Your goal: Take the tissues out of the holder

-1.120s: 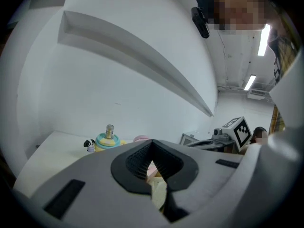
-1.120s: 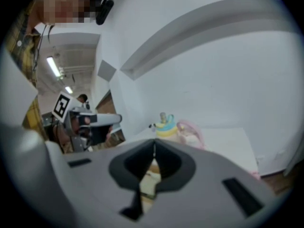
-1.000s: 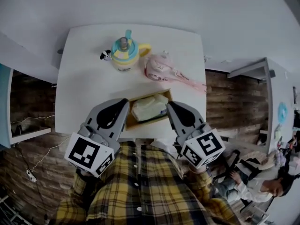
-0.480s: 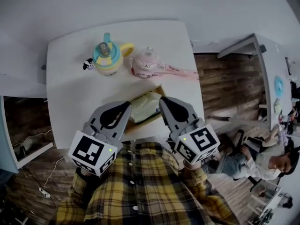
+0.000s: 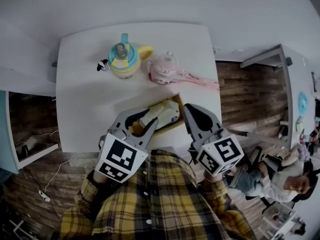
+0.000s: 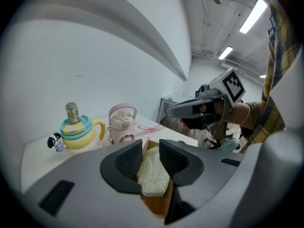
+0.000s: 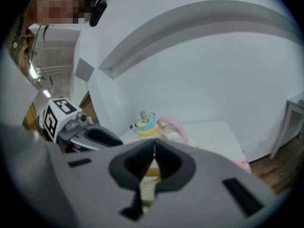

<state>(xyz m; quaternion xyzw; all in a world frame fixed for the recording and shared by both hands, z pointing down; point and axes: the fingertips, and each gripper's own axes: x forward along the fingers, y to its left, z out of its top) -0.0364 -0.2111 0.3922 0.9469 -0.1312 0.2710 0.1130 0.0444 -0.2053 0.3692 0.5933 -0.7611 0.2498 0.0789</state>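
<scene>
**Tissues sit in the holder**

The holder is at 6 o'clock on the table. The left claw is opening, with tissues in its gap but not squeezed. The right claw is clenched and empty. I think it should go low and pinch the middle. Only the left gripper view shows that gap. Only the head view shows the whole holder.

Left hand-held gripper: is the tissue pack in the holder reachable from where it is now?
Probably yes. The left hand-held gripper is over the open-topped holder, its jaws opening with the tissue pack already between them, nothing covering it. The right hand-held gripper sits off to the side.
</scene>
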